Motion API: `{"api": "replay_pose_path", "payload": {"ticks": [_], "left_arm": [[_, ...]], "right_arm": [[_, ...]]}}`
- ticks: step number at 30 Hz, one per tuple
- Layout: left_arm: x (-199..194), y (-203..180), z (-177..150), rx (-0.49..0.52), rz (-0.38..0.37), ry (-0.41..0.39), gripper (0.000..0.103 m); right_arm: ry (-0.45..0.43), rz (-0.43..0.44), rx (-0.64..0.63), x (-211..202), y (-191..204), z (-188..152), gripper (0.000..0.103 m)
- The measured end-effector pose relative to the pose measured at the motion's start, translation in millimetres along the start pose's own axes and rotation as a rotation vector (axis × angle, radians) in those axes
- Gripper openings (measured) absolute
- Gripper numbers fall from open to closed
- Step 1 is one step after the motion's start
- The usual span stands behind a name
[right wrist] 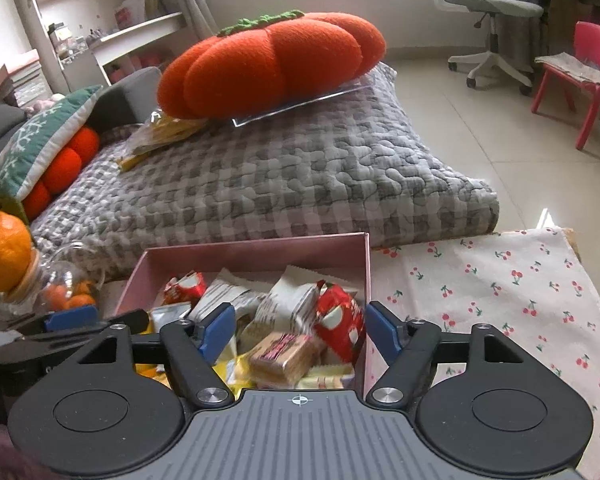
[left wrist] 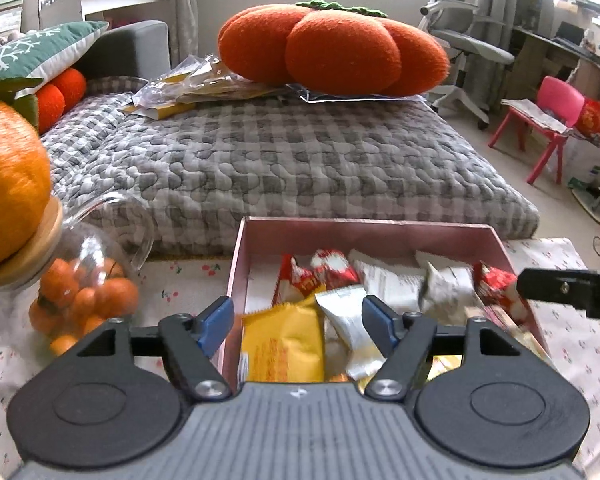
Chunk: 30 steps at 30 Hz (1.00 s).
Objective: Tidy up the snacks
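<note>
A grey checked quilt (right wrist: 284,184) covered the low sofa, bearing a big orange pumpkin cushion (right wrist: 272,66), with pale floor tiles (right wrist: 480,128) and a pink chair (right wrist: 592,76) off to the right. Nearer, a cherry-print cloth (right wrist: 500,300) covered the table. On it sat the pink box (left wrist: 364,236) full of wrapped snacks (right wrist: 292,320), a glass jar (left wrist: 84,280) of small oranges just left of it. The left tool (left wrist: 298,320) and right tool (right wrist: 300,328) both gaped wide and empty over the box.
</note>
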<state>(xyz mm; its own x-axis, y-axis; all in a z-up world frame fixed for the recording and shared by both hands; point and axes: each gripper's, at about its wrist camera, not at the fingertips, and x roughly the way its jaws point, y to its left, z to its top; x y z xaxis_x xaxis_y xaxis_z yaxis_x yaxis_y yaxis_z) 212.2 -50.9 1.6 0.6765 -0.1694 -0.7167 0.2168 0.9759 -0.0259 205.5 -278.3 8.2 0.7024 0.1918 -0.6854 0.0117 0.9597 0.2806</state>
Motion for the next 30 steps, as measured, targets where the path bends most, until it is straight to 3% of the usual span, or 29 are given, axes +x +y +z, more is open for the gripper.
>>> {"api": "replay_pose_path", "payload": {"ticks": [6, 18, 30], "left_arm": [[-24.7, -2.9, -17.3, -0.004, -0.013, 0.018, 0.074], [-76.7, -7.5, -58.4, -0.025, -0.020, 0.047, 0.098], [-105.6, -4.9, -105.7, -0.105, -0.020, 0.103, 0.103]], "right_arm": [[0.007, 0.010, 0.006, -27.4, 3.3, -14.4, 0.079], [0.034, 0.038, 0.036, -72.2, 8.1, -56.6, 0.088], [0.100, 0.022, -0.023, -101.1, 27.1, -108.1, 0.091]]}}
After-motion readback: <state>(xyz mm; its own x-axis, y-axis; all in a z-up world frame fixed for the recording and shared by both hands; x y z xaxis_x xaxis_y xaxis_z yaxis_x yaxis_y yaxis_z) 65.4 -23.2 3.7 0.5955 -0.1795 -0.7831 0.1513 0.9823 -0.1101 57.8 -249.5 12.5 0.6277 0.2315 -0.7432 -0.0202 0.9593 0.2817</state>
